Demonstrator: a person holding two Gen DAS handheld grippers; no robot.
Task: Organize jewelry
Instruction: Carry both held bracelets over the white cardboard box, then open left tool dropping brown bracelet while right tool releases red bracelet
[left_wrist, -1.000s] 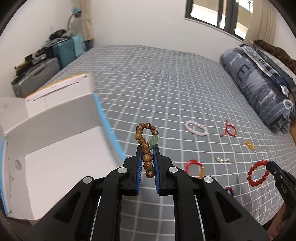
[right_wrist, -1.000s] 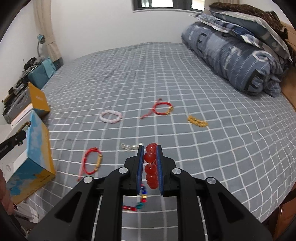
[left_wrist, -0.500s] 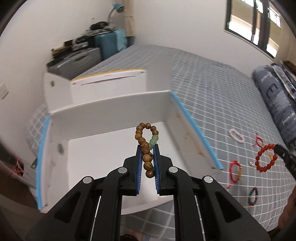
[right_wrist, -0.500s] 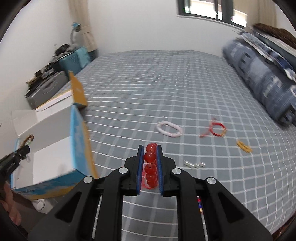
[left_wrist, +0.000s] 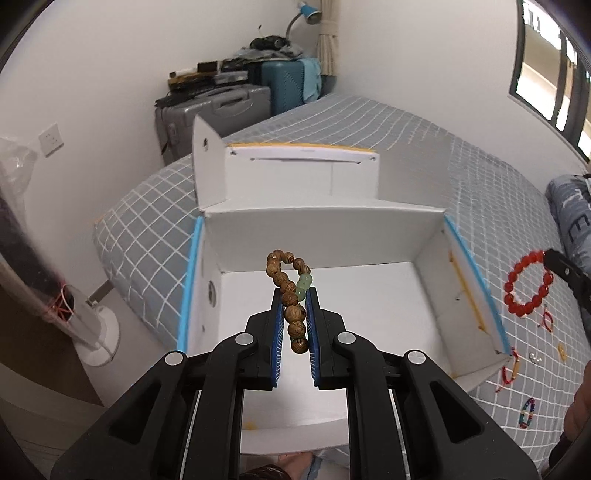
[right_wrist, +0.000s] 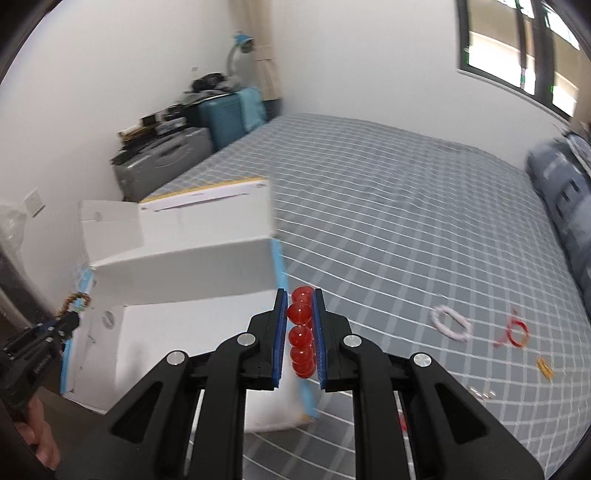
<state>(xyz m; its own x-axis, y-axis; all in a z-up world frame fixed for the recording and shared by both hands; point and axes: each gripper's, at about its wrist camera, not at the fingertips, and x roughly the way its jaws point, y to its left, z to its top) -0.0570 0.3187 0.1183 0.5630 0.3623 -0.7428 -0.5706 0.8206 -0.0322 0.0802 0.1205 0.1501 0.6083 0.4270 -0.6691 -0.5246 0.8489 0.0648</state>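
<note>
My left gripper (left_wrist: 293, 295) is shut on a brown wooden bead bracelet (left_wrist: 288, 291) with green beads and holds it above the open white box (left_wrist: 332, 240). My right gripper (right_wrist: 299, 299) is shut on a red bead bracelet (right_wrist: 301, 334) just right of the box's blue-edged wall (right_wrist: 275, 266). The red bracelet also shows in the left wrist view (left_wrist: 528, 284), right of the box. The left gripper with its bracelet shows in the right wrist view (right_wrist: 70, 314), at the box's left side.
A pink-white bracelet (right_wrist: 448, 321), a red cord bracelet (right_wrist: 515, 330), a yellow piece (right_wrist: 545, 367) and small pearls (right_wrist: 480, 393) lie on the grey checked bed. A multicolour bracelet (left_wrist: 526, 411) lies near the bed's front edge. Suitcases (left_wrist: 221, 107) stand by the wall.
Both grippers have swung left toward the box. The left one now hangs over the box's inside, and the right one has come up to the box's right wall.
</note>
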